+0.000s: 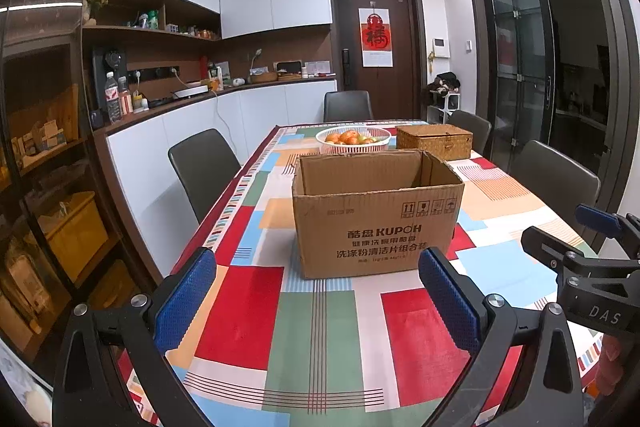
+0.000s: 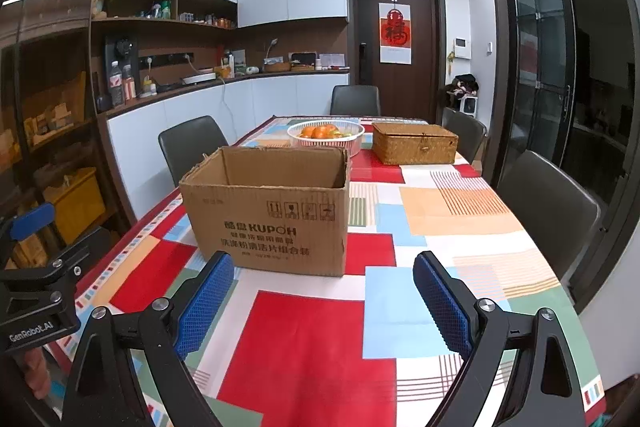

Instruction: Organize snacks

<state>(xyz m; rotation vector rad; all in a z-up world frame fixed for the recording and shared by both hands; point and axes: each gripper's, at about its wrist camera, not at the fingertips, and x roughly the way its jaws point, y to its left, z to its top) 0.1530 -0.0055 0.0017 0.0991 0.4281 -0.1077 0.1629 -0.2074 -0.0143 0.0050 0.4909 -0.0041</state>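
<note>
A: Where is the cardboard box (image 1: 378,215) now, seen from the tools?

B: It stands on the table (image 1: 320,339), straight ahead of the left gripper (image 1: 320,303) and a little to the left in front of the right gripper (image 2: 324,301). Both grippers have their jaws wide apart, with nothing between the blue pads. Neither touches the box.

A: How will it handle, do you think?

B: I judge it is light, because its top is open and I see no snacks in the part of the inside that shows. The walls are thin cardboard, so they bend if one presses hard. The upper rim looks a bit torn already.

A: Where to take hold?

B: Best on the upper rim of a side wall, one pad inside and one outside. Behind it are the fruit basket (image 2: 326,137) and the wicker box (image 2: 414,143), well apart from it.
</note>
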